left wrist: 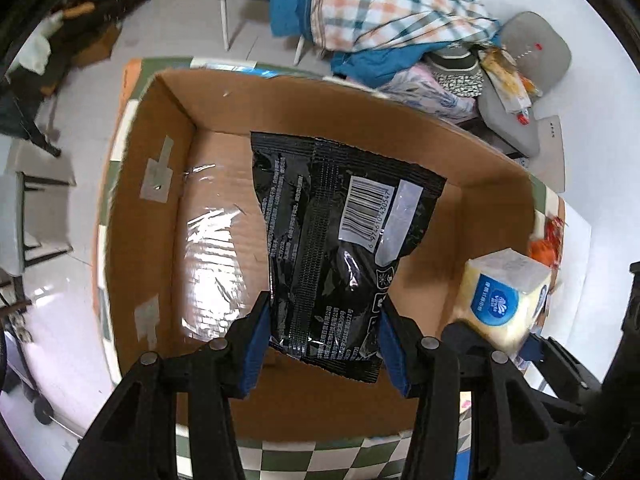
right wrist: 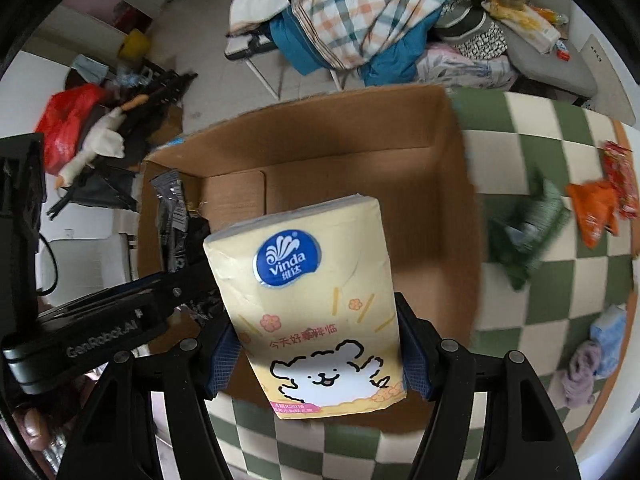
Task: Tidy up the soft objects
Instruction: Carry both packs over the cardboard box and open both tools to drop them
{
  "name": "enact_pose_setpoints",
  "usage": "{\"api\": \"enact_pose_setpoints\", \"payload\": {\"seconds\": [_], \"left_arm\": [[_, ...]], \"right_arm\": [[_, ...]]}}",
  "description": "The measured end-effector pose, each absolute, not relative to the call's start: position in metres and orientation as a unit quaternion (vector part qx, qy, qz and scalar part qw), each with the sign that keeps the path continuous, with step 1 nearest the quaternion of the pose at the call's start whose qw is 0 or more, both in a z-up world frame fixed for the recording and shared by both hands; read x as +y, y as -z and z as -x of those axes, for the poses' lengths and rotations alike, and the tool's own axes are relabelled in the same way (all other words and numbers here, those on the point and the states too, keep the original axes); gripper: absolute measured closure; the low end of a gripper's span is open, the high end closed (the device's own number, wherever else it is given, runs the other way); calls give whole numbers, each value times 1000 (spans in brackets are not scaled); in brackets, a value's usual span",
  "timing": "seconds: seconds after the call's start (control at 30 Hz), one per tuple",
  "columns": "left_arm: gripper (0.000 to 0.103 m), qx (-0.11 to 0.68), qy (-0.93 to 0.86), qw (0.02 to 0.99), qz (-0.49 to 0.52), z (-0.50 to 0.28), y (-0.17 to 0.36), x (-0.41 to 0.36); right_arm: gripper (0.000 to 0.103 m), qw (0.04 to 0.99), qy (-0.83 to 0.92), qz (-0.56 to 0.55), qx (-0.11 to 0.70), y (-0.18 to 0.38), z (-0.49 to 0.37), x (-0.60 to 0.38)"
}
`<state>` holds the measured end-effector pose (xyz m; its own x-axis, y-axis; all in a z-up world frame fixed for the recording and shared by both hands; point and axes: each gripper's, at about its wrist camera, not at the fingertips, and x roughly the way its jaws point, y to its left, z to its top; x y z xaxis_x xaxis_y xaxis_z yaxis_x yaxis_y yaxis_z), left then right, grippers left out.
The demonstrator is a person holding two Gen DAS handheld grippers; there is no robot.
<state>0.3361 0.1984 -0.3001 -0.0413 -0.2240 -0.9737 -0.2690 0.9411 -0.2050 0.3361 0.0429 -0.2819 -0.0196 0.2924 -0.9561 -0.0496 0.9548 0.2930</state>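
Left tool [left wrist: 324,332] is clamped on a black snack packet [left wrist: 336,248] over the open cardboard box [left wrist: 168,200]; right tool [right wrist: 318,354] grips a Vinda tissue pack [right wrist: 312,304] at its 3 o'clock (both tools crowd the box, so they could collide on release).

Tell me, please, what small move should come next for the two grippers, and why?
Probably lower and release: the left gripper holds the black packet and the right gripper the tissue pack over the open cardboard box, whose floor looks bare.

Pale floor [left wrist: 168,20], plaid bedding [right wrist: 372,12] on chair, grey cushion [left wrist: 536,44].
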Motion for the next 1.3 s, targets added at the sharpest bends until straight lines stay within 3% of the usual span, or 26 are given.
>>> {"api": "enact_pose_setpoints", "payload": {"seconds": [0.47, 0.57, 0.63, 0.7, 0.83, 1.1, 1.3], "left_arm": [[54, 763, 35, 617, 188, -373, 348, 204], [45, 761, 30, 622, 179, -376, 344, 204], [28, 753, 20, 634, 175, -377, 337, 207], [18, 743, 14, 645, 177, -377, 330, 210], [5, 727, -3, 666, 167, -373, 316, 218], [1, 694, -36, 707, 131, -348, 290, 229], [1, 678, -47, 727, 101, -324, 280, 222]], "right_arm": [[31, 673, -112, -111, 723, 368, -389, 63], [28, 677, -114, -119, 717, 364, -396, 59], [23, 681, -112, -117, 714, 361, -398, 56], [18, 683, -110, -112, 714, 358, -400, 54], [18, 687, -100, -89, 714, 352, -398, 50], [0, 698, -73, -27, 712, 339, -376, 51], [0, 709, -56, -5, 703, 331, -355, 52]]}}
